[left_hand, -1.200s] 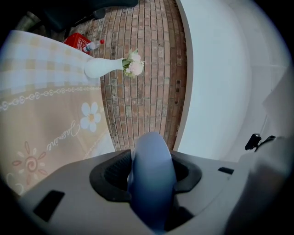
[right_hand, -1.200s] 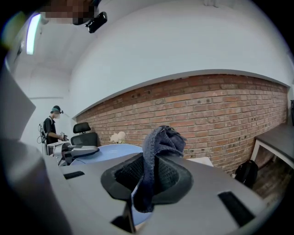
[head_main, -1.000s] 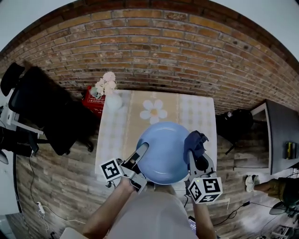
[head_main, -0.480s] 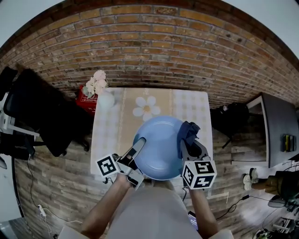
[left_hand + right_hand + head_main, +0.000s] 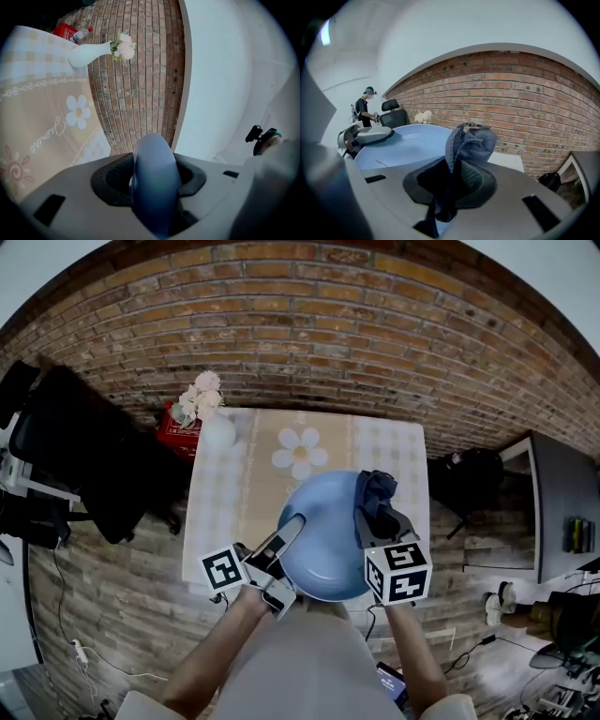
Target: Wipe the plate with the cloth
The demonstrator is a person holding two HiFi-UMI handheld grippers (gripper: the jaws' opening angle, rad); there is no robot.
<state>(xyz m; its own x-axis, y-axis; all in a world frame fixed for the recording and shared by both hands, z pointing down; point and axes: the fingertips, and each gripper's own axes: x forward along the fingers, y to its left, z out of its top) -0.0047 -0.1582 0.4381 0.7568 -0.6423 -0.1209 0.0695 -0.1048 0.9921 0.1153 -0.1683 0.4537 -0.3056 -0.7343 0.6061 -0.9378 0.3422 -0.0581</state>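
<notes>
A light blue plate (image 5: 328, 535) is held above the near half of the table. My left gripper (image 5: 286, 535) is shut on the plate's left rim; in the left gripper view the plate (image 5: 154, 180) stands edge-on between the jaws. My right gripper (image 5: 375, 512) is shut on a bunched dark blue cloth (image 5: 373, 493), which rests over the plate's right rim. In the right gripper view the cloth (image 5: 468, 143) sticks up from the jaws, with the plate (image 5: 410, 145) spreading to the left and the left gripper (image 5: 365, 136) at its far edge.
A table (image 5: 220, 493) with a checked cloth and daisy runner stands against a brick wall (image 5: 300, 352). A white vase of flowers (image 5: 214, 423) stands at its far left corner, a red box (image 5: 173, 432) beside it. A black chair (image 5: 84, 456) sits left. A person (image 5: 363, 110) stands far off.
The right gripper has carried the cloth a little to the left, onto the plate's right rim. The left gripper keeps its hold on the plate.
</notes>
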